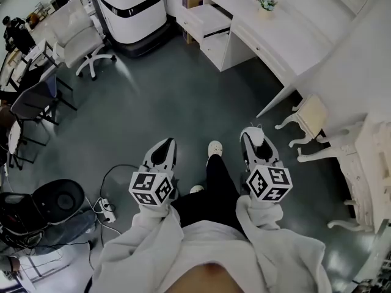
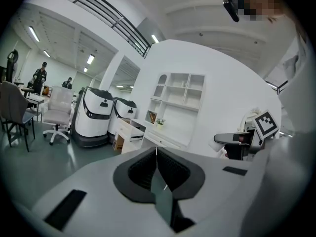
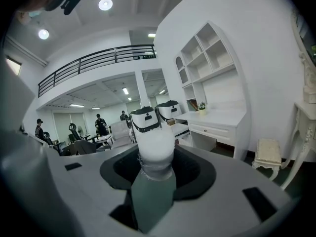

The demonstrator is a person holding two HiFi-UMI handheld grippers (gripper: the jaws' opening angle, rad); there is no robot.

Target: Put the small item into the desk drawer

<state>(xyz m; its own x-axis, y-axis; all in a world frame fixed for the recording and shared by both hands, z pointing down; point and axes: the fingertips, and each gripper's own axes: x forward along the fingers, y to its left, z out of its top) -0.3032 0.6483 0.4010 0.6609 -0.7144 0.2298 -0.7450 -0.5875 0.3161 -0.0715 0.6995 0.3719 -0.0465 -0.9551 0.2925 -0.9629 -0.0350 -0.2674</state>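
Right claw (image 3: 154, 156) first: I see its jaws clenched on the small item (image 3: 154, 139), a white, rounded piece that stands up past the fingertips. So the item is in the right claw, in the air, and not in or on any furniture. Left claw (image 2: 157, 154) has its jaws pressed flat together with nothing between them.

From the head view I see both claws held out low in front of the person, side by side but apart, over the grey floor (image 1: 183, 102). The person's shoes show between them.

Ahead and to the right stands the white desk (image 1: 287, 50), well apart from both claws. At its far end sit drawers (image 1: 206, 18) that look pulled out, though I cannot tell what is inside. A small potted plant (image 1: 267, 3) rests on the desktop. A pale stool (image 1: 311, 116) stands just beside the desk, near the right claw's side.

Ahead and to the left I see two white machines with black trim (image 1: 131, 8), and a white office chair (image 1: 79, 41) next to them.
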